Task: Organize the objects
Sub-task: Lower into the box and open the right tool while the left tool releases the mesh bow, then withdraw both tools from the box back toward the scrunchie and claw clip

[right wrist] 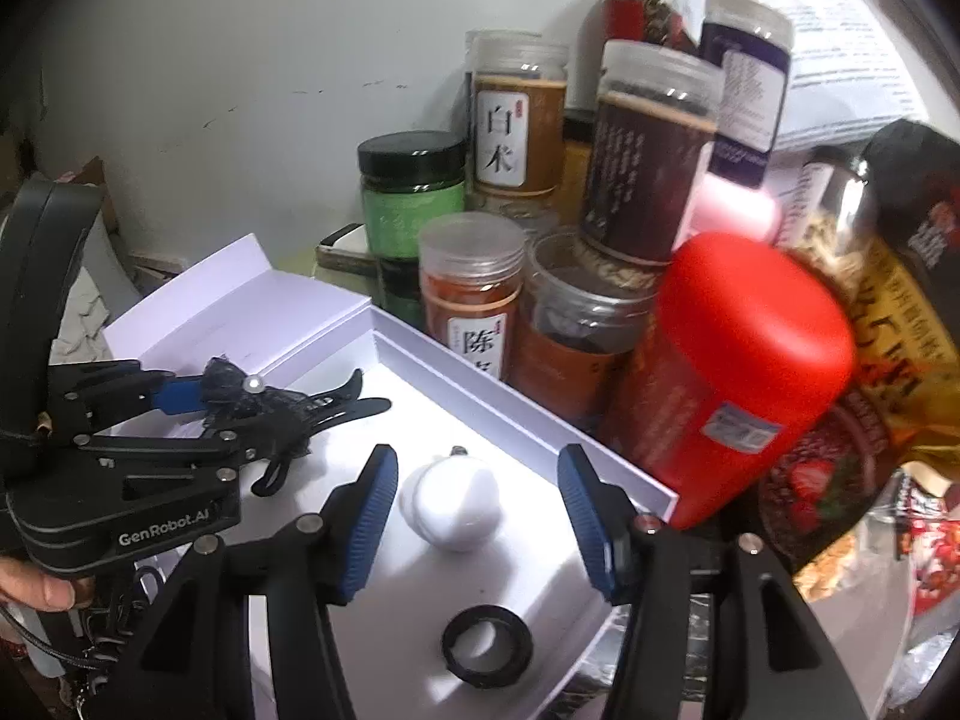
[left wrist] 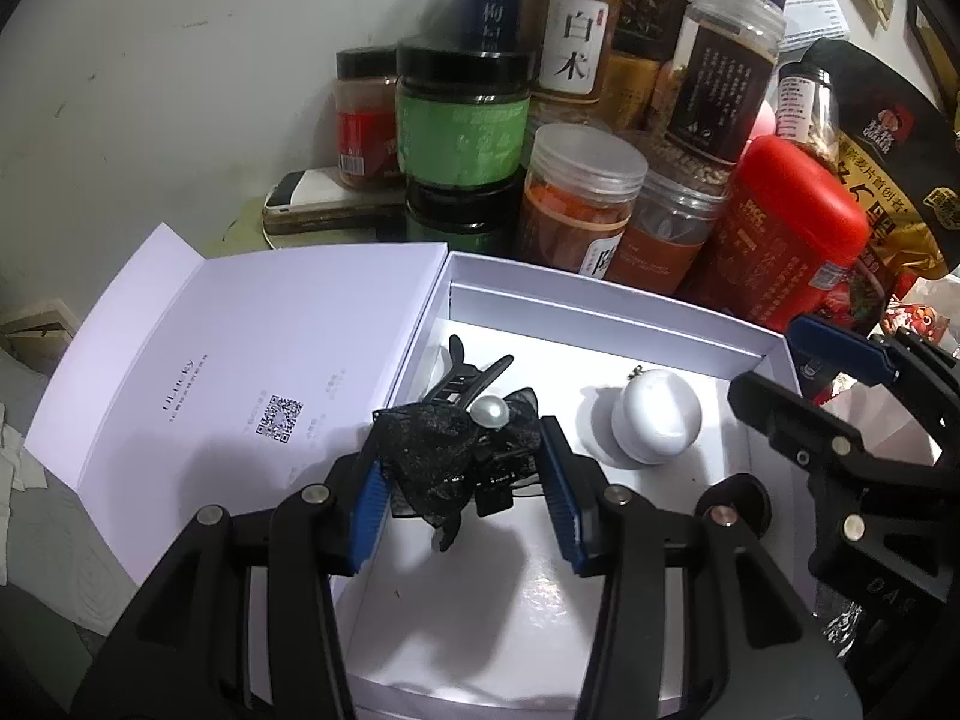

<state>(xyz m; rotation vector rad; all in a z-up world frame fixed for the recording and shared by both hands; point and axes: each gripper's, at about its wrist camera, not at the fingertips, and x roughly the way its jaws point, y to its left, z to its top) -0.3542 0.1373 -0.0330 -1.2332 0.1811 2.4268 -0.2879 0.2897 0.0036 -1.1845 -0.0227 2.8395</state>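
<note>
Centre-frame inside the white cardboard box [left wrist: 600,306], black lace pearl hair clip [left wrist: 456,456] and white round keychain [left wrist: 657,423] are sitting placed, black ring [right wrist: 487,647] too, both left gripper [left wrist: 465,510] and right gripper [right wrist: 480,516] standing apart, gripping nothing, lid closing likely remaining.

**Scuffed pale wall behind a crowded corner**

A pale grey-white wall [left wrist: 198,60] fills the back of both views, plain and matt, marked with small dark scuffs and scratches. Against it stands a tight cluster of jars [left wrist: 576,120], stacked 2 high in places, some clear-lidded, some black-lidded. A printed sheet of paper [right wrist: 840,54] hangs or leans at the upper right. Light is soft and even, falling from above and casting blurred shadows on the white surfaces below.
</note>
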